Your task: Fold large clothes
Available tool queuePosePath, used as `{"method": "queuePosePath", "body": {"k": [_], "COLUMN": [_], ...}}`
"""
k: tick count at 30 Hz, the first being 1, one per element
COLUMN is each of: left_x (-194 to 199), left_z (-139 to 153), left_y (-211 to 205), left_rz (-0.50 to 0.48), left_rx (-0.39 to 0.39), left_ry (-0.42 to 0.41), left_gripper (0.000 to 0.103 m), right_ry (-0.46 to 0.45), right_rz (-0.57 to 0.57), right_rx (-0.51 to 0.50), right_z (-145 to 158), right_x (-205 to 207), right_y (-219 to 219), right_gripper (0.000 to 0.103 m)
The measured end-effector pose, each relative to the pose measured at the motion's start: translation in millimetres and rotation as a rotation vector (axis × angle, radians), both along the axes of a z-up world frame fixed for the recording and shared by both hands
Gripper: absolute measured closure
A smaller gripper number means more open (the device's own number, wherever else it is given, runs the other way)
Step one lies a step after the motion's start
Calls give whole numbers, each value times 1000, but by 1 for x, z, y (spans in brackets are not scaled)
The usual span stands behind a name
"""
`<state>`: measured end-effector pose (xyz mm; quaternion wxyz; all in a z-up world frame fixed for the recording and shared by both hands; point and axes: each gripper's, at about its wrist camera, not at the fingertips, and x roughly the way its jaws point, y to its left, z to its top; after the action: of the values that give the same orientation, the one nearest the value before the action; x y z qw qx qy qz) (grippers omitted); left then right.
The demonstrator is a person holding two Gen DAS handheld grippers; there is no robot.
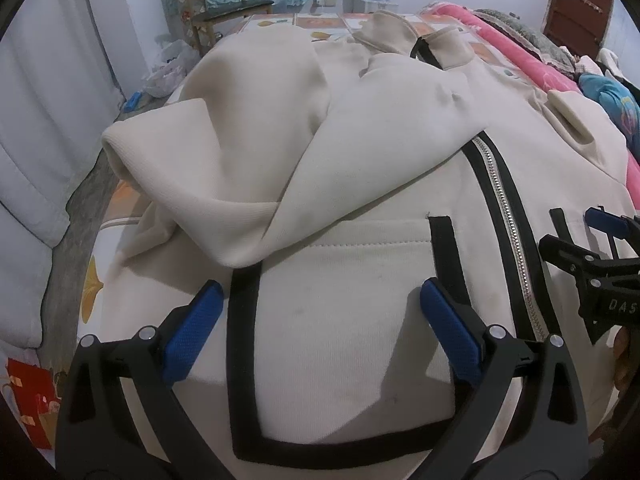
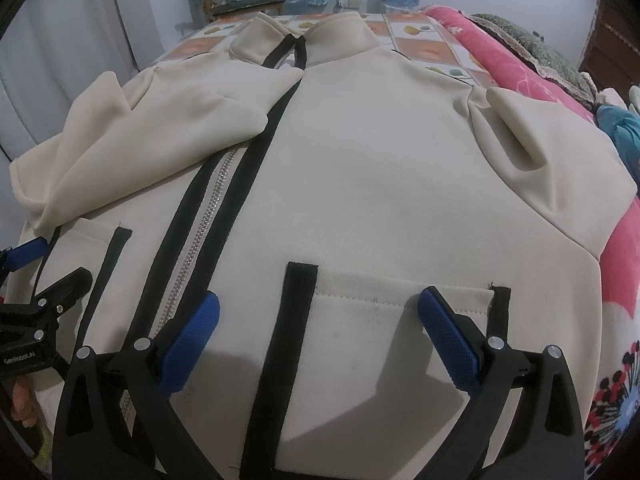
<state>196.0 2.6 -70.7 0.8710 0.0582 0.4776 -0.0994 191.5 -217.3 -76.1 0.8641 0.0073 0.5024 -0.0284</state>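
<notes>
jacket: cream zip jacket (image 2: 380, 152) with black trim, spread front-up on the bed, collar toward 12 o'clock
zipper: silver zipper (image 2: 208, 220) between black bands, closed low down, parted at the collar
left sleeve: sleeve (image 1: 240, 148) folded in across the chest, cuff at 9 o'clock in the left wrist view, covering the top of the zipper
pockets: black-edged pocket (image 1: 340, 300) beneath each gripper
left gripper: left gripper (image 1: 320, 320) jaws spread wide over the pocket, nothing between the blue pads
right gripper: right gripper (image 2: 318, 332) jaws spread wide above the other pocket, nothing pinched
bed: patterned sheet (image 2: 424, 52), pink blanket (image 2: 508, 60) at 2 o'clock
background: wooden chair (image 1: 224, 4) at 11 o'clock
</notes>
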Motion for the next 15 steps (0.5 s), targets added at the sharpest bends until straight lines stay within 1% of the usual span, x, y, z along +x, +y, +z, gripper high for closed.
{"method": "queuePosePath", "body": {"k": [5,7,10,12,14,15], "left_x": [2,-2,-12,-14,-12,-12], "left_z": [2,8,26,35,41,44], "left_y": [1,4,13,20,29,34], "left_rz": [6,12,15,34,63,79], "left_rx": [0,-6,-33,-53,-62,-67], "left_ry": [18,-15,-114,-149,-172,-186], "left_gripper": [7,7,7,7,7,7], "right_ry": [3,1,-2,10,39,31], "right_rz": [0,1,18,31,32,23], "right_rx": [0,1,6,15,51,88], "right_z": [-1,-1,-1,0,4,11], "right_x": [1,1,0,0,0,-2], "right_y": [1,1,0,-1,-6,-11], "right_gripper": [6,6,6,6,7,7]}}
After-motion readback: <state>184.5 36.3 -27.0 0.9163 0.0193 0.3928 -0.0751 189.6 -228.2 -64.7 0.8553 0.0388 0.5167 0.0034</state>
